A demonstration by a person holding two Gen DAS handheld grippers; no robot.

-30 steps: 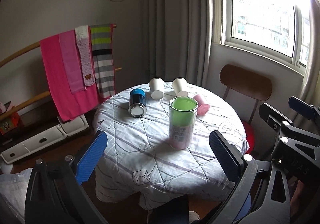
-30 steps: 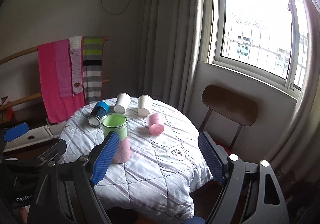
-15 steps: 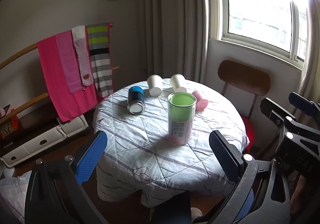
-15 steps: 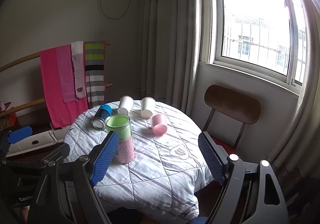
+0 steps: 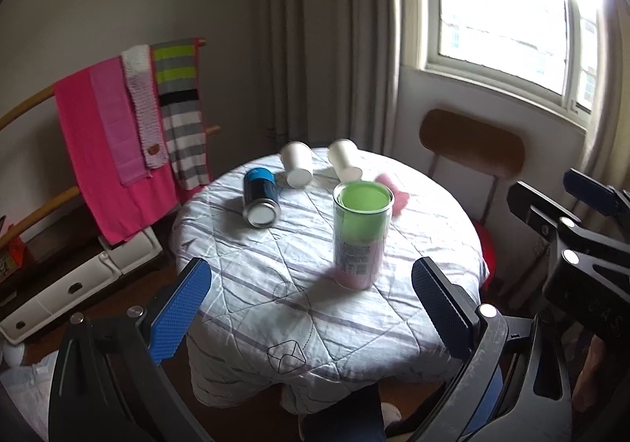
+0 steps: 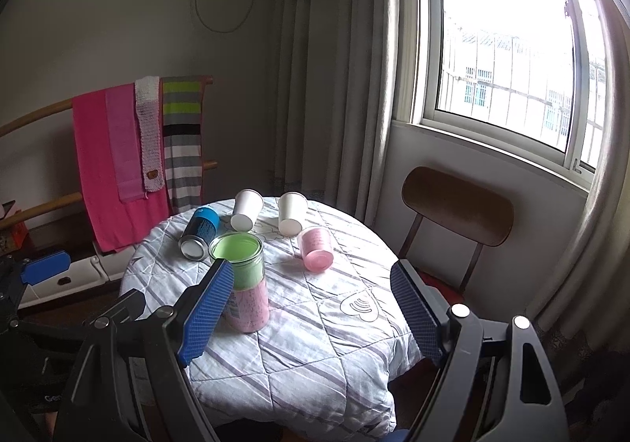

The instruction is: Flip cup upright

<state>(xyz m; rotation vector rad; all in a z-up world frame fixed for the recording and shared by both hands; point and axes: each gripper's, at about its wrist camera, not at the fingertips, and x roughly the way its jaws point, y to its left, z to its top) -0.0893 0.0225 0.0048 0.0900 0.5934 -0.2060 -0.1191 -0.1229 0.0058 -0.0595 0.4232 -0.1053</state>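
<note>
We hold both grippers short of the desk, and each set of jaws stands wide with nothing between the blue pads: the left gripper (image 5: 311,304) frames the near half of the round desk (image 5: 315,316), and the right gripper (image 6: 311,308) does the same from further to the right, its left pad overlapping the tall cup in view without our being able to say it touches. Nearest to us on the quilted cloth stands the tall clear cup (image 5: 362,233) with a green upper part and pink lower part, upright, mouth up. Behind it and to the right lies the small pink cup (image 6: 315,248) on its side, its open mouth turned toward us in the right wrist view; in the left wrist view it is mostly hidden behind the tall cup. To the left lies the blue can (image 5: 260,197) on its side, its silvery end facing us. At the far edge two white paper cups, the left white cup (image 6: 246,209) and the right white cup (image 6: 292,213), lie tipped over side by side, apart from each other. Beyond the desk we see a wooden chair (image 6: 456,205) under the window (image 6: 508,48), grey curtains (image 6: 327,60), and pink and striped towels (image 6: 130,150) hung on a rail at left.
</note>
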